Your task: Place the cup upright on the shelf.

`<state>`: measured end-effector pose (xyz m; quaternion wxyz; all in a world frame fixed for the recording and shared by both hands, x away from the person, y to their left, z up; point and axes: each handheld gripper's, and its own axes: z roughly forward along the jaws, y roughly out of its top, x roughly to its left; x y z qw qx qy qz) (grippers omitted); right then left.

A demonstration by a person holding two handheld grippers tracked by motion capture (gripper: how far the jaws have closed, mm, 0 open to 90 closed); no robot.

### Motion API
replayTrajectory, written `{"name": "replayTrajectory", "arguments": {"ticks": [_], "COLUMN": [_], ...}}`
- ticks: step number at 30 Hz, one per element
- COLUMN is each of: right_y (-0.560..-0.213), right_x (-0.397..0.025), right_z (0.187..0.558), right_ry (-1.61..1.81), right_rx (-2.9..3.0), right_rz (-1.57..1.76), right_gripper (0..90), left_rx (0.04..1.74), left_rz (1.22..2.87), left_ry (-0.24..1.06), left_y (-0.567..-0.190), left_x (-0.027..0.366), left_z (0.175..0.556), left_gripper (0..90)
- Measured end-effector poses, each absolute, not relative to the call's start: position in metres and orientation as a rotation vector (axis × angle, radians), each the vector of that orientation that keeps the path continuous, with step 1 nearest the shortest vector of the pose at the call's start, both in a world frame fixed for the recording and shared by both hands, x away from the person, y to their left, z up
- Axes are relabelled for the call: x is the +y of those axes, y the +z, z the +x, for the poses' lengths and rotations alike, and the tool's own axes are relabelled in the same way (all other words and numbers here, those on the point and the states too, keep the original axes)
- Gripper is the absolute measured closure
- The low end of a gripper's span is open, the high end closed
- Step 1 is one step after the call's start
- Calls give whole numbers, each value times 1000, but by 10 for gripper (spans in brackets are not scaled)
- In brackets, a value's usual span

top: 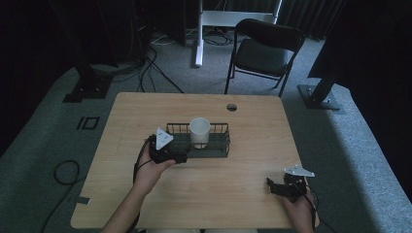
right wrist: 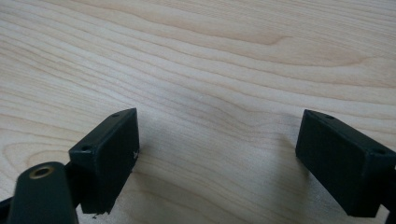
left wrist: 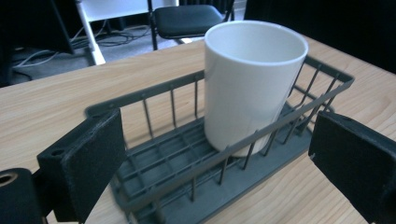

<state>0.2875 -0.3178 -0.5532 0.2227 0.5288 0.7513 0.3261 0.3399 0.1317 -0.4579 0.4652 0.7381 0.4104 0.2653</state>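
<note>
- We see a smooth white cylindrical cup [left wrist: 254, 84] standing upright inside a dark wire basket [left wrist: 154, 93] with thin bars, set on the pale wood-grain table [top: 233, 179].
- The basket's bars hide the foot of the cup, and the near corner of the basket is cut off.
- Our left gripper [left wrist: 219, 168] sits just beside the basket's near end, jaws wide apart, holding nothing.
- Our right gripper [right wrist: 217, 163] rests well apart from the basket, its jaws spread over bare wood.

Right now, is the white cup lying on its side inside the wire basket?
No, the white cup stands upright with its open mouth up on the floor of the wire basket.
</note>
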Motion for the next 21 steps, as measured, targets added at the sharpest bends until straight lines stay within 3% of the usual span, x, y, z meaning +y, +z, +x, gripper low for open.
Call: {"name": "replayTrajectory", "arguments": {"ticks": [21], "right_y": [-553], "right_x": [-318], "right_z": [287], "right_ry": [901], "right_rx": [2075], "right_rz": [1460], "right_gripper": [131], "left_rx": [1125], "left_rz": [1804], "left_ry": [621], "left_y": [-490], "left_x": [177], "left_z": [310], "left_gripper": [43]}}
